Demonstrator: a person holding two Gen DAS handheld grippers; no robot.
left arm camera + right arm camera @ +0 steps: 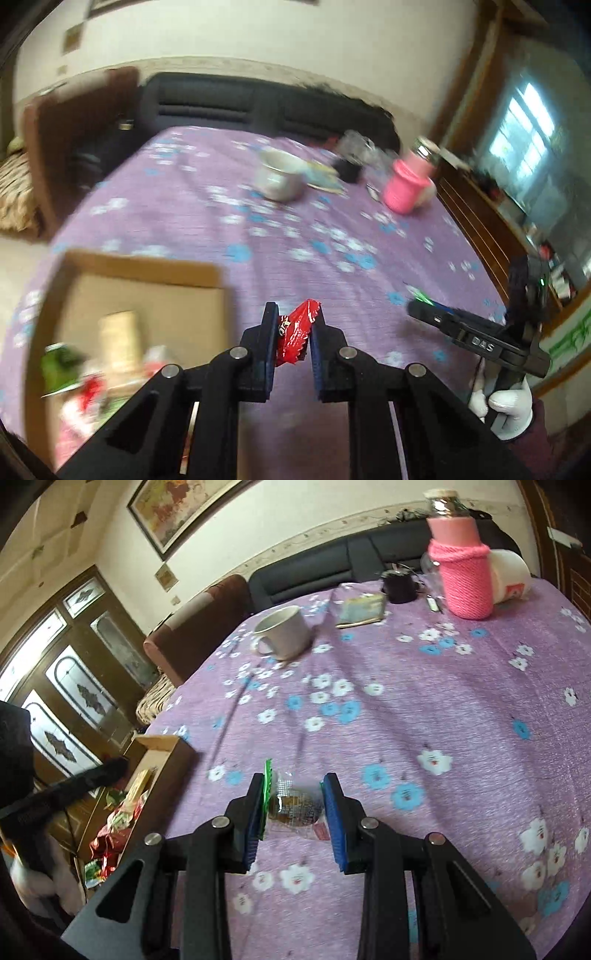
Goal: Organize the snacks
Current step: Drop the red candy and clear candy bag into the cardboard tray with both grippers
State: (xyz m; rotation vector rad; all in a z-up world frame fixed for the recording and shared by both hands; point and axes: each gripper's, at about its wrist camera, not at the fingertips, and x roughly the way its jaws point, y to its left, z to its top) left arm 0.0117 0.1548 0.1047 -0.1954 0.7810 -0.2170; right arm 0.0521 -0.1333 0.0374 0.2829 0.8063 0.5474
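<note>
My left gripper (293,332) is shut on a red snack packet (295,334) and holds it above the purple flowered tablecloth (295,240), just right of a cardboard box (147,291) with several snacks inside. My right gripper (295,805) is shut on a clear-wrapped brown snack with a green edge (293,805), held over the cloth (424,709). The box also shows in the right wrist view (162,749) at the left, with the left gripper's dark body above it. The right gripper shows in the left wrist view (476,339) at the far right.
A white mug (284,631), a flat packet (362,609), a dark cup (400,585), a pink knit-sleeved bottle (463,572) and a white cup on its side (511,574) stand at the far end of the table. A dark sofa (258,103) lies behind.
</note>
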